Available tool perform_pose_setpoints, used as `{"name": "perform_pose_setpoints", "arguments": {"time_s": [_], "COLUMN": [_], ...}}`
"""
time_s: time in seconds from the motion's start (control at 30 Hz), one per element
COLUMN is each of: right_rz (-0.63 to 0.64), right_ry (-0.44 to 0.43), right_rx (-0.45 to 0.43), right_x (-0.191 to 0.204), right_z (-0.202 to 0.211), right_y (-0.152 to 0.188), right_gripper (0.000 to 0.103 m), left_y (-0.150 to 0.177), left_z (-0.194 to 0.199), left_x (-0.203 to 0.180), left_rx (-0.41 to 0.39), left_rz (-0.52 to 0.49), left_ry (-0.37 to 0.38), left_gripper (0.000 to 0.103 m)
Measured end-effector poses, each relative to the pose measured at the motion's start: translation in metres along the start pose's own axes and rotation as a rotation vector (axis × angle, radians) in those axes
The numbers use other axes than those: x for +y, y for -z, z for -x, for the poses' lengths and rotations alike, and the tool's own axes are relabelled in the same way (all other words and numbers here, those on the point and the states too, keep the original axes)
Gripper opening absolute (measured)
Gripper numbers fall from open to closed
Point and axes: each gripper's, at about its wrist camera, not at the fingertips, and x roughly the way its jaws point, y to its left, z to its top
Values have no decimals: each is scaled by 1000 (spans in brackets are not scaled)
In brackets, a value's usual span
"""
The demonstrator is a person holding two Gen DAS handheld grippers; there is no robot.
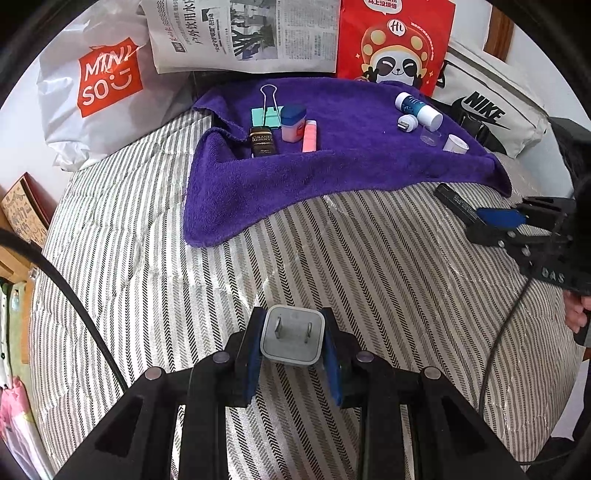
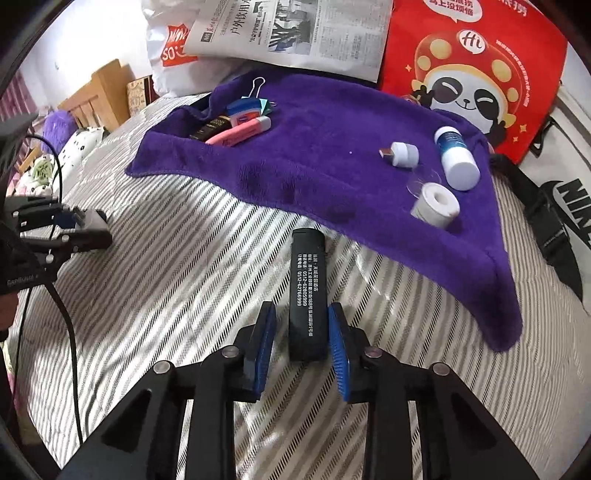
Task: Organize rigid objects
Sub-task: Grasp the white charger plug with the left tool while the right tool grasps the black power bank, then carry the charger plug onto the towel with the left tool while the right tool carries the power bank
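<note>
— What are you holding in your left claw [image 1: 291, 325]?

— I'm gripping a white charger plug [image 1: 291, 345], both blue pads pressing on its sides and its two prongs facing away from me. The claw is only as wide as the plug, hovering over the striped bedcover [image 1: 351, 258].

— And your right claw [image 2: 302, 310]?

— A black bar with white print [image 2: 306, 280] is lying on the bedcover, its near end sitting between my fingers and the rest of it running away from me toward the purple towel [image 2: 332, 166]. My right pad is sitting against the bar's edge, but a strip of bedcover is showing between the left pad and the bar, so I'm bracketing it, not clamping it.

— What's lying beyond that?

— The bar's far end is stopping just short of the towel's near hem. On the towel's right part, a white cap [image 2: 436, 205], a small white USB piece [image 2: 402, 155] and a blue-and-white bottle [image 2: 456, 158] are lying near one another. On its far left, a pink tube [image 2: 243, 133], a small jar with a blue lid [image 2: 242, 110], a dark box [image 2: 210, 127] and a binder clip [image 2: 255, 88] are clustering together.

— And behind the towel?

— A newspaper [image 2: 295, 29] and a red panda bag [image 2: 472, 74] are leaning at the far side.
</note>
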Motion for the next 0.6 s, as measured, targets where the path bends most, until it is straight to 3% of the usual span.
{"name": "perform_pose_setpoints", "arguments": {"time_s": [0.4,0.6], "right_rz": [-13,-12], "right_ry": [8,-9], "right_rx": [-37,-12], "right_x": [-4,-8], "right_z": [-5,-3], "right_y": [-7,-7], "right_gripper": [25,22], "left_y": [0,-1], "left_z": [0,0], "left_x": [-3,-2], "left_rx": [2,17], "left_rz": [10,45], "left_ry": [-13,-17], "left_gripper": [28,28]}}
